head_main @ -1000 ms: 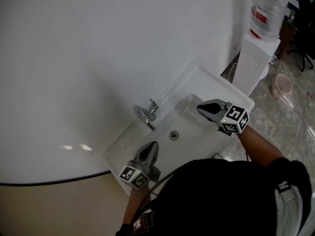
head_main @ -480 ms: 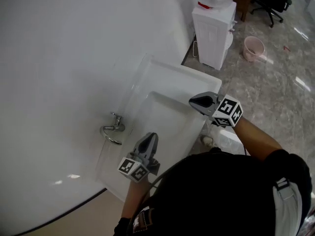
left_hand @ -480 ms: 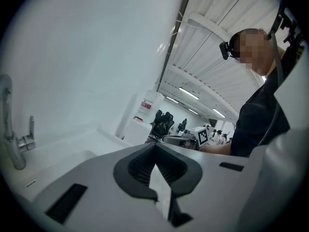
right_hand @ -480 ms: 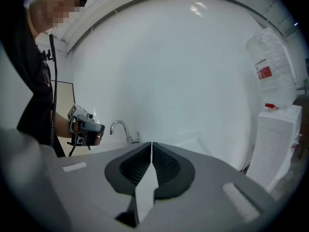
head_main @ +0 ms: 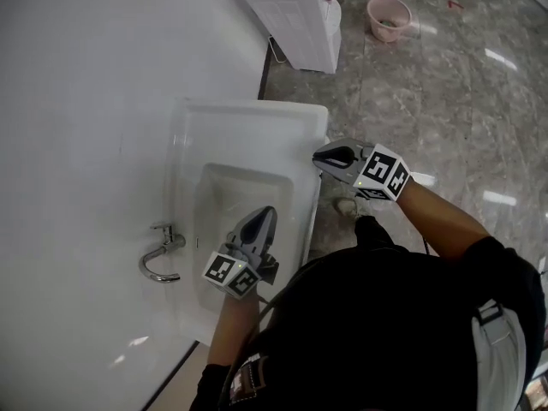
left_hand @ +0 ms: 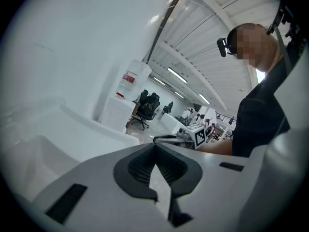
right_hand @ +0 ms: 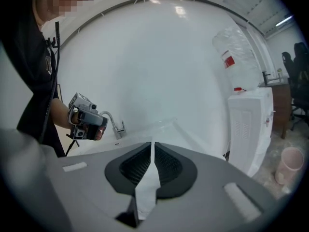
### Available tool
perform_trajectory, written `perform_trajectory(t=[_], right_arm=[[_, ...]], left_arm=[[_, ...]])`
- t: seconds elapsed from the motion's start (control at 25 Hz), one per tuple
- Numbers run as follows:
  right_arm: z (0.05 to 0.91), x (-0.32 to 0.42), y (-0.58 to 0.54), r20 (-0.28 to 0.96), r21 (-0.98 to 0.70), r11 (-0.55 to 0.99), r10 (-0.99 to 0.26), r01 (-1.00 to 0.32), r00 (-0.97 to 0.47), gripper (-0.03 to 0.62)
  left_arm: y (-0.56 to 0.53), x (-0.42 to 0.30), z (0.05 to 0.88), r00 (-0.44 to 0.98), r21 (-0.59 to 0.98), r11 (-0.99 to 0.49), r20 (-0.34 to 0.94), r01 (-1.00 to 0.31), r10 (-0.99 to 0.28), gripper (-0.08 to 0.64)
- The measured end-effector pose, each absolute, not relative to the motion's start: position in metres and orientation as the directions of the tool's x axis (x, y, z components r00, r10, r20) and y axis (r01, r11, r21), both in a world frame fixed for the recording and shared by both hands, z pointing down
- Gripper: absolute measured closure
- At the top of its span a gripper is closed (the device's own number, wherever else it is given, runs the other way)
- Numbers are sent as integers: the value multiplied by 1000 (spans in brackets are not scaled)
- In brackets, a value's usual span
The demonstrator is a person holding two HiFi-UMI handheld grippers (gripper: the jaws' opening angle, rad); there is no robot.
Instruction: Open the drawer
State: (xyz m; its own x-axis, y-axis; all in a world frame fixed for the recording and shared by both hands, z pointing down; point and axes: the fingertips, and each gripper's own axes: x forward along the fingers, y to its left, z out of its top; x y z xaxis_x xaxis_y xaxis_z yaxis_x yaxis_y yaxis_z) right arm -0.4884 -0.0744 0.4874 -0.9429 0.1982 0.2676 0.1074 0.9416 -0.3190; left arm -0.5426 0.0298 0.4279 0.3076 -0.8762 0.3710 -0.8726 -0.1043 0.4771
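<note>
Left gripper point(head_main: 264, 214): jaws drawn together at the tips, nothing between them. It hangs over the bowl of the wash basin point(head_main: 257, 114), and the tap point(head_main: 158, 259) is off to its left by the wall.

Right gripper point(head_main: 318, 155): jaws closed to a thin slit and empty. Its tips sit at the basin's front right corner, with its body out over the marble floor point(head_main: 445, 101).

Just changed: over the last second the head camera has swung round. The tap has slid from mid-frame to the left edge, and the floor now fills the right side. The right gripper was above the basin and now sits at its outer corner. The left gripper is still over the bowl. Both stayed closed throughout.

Meaning for the task: the person seems to be turning away from the wall and bringing both tools down and outward, probably to look for the drawer. No grasp is being prepared yet.

Drawer: not visible in any view. If it is under the basin, the basin top and the person's body hide it.

Beyond the right gripper: a white water dispenser point(head_main: 295, 15) stands against the wall, and a pink bucket point(head_main: 387, 15) sits on the floor past it.

Writing: the cubes on the grippers carry only black-and-white square markers. The right gripper view shows a red label on the dispenser's bottle, too small to read. No brand is legible.
</note>
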Motion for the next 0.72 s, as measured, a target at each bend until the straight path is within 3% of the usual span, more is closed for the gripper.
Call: perform_trajectory(t=[0.72], right_arm=[[675,-440,-76,394,-320,946,187,56,-900,569]], left_arm=[[-46,-436,539,557,520,-285,498,-805,-664,560]])
